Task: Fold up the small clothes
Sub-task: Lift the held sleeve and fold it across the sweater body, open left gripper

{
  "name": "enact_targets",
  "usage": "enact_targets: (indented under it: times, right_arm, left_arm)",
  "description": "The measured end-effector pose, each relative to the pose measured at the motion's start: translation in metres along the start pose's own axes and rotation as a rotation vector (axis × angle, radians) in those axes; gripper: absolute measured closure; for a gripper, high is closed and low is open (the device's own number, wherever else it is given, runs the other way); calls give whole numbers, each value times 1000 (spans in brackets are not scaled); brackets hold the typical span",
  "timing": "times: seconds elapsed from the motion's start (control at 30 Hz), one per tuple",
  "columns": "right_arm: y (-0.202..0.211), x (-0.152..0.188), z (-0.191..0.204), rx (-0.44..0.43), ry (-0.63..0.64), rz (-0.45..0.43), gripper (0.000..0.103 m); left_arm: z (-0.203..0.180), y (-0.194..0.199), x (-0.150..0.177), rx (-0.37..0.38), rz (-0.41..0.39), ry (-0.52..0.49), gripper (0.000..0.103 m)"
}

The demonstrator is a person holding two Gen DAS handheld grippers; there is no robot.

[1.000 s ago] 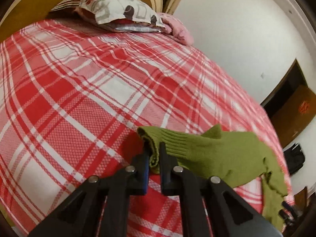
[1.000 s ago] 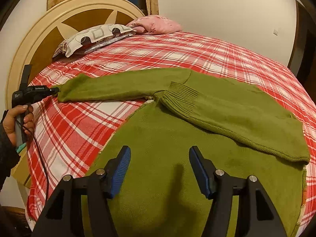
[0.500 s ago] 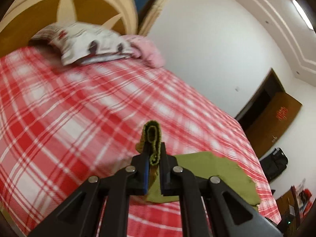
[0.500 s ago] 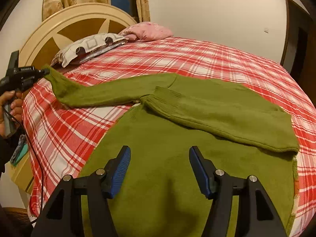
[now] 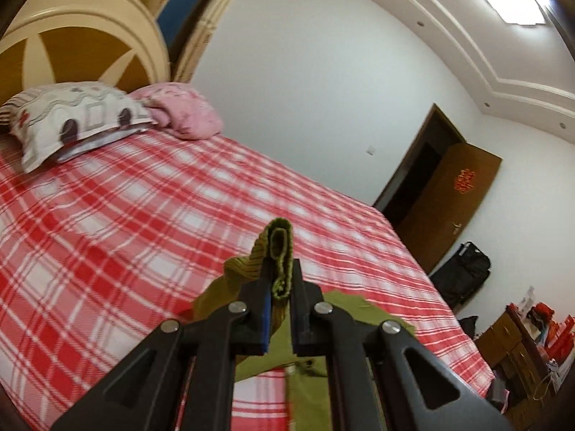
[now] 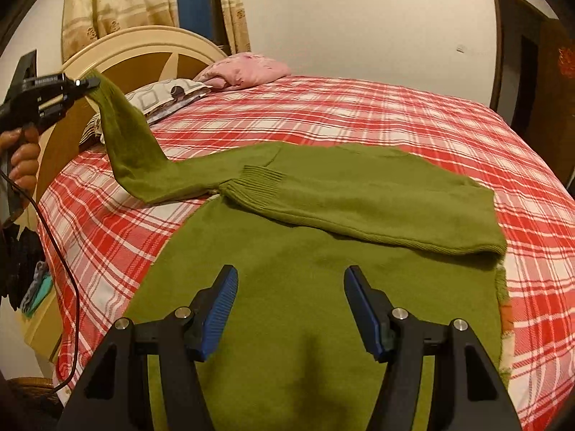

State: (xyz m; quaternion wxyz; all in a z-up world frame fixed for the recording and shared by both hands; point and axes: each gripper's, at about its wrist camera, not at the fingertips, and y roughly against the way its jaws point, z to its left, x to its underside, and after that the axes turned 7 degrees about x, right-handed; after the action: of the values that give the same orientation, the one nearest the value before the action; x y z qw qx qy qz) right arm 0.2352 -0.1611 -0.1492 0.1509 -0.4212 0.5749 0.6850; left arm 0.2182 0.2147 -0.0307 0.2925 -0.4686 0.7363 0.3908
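Note:
A green knit sweater (image 6: 287,287) lies flat on the red plaid bed (image 6: 395,115). Its right sleeve (image 6: 359,204) is folded across the chest, ribbed cuff near the middle. My left gripper (image 5: 279,280) is shut on the ribbed cuff of the left sleeve (image 5: 278,248) and holds it in the air; it shows in the right wrist view (image 6: 88,82) at the far left, with the sleeve (image 6: 133,143) hanging down to the bed. My right gripper (image 6: 290,291) is open and empty, low over the sweater's body.
A patterned pillow (image 5: 72,122) and a pink pillow (image 5: 183,111) lie at the headboard (image 6: 143,50). A brown door (image 5: 445,197), a black bag (image 5: 463,269) and cluttered furniture (image 5: 521,341) stand beyond the bed's far side. A cable (image 6: 61,258) hangs from the left gripper.
My left gripper has lifted the left sleeve cuff from the bed up into the air. The right gripper has stayed open over the sweater body.

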Motion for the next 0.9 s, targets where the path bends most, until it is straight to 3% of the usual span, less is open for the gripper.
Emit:
enact_targets:
  times: [0.53,0.9]
  right_arm:
    - [17,23,-64,47,-100,4,40]
    - [11,43,-106,85,-214,43,40]
  left_arm:
    - [-101,-64,1,157,65,-113,96]
    - [-149,-108,20,206,132,-145,96]
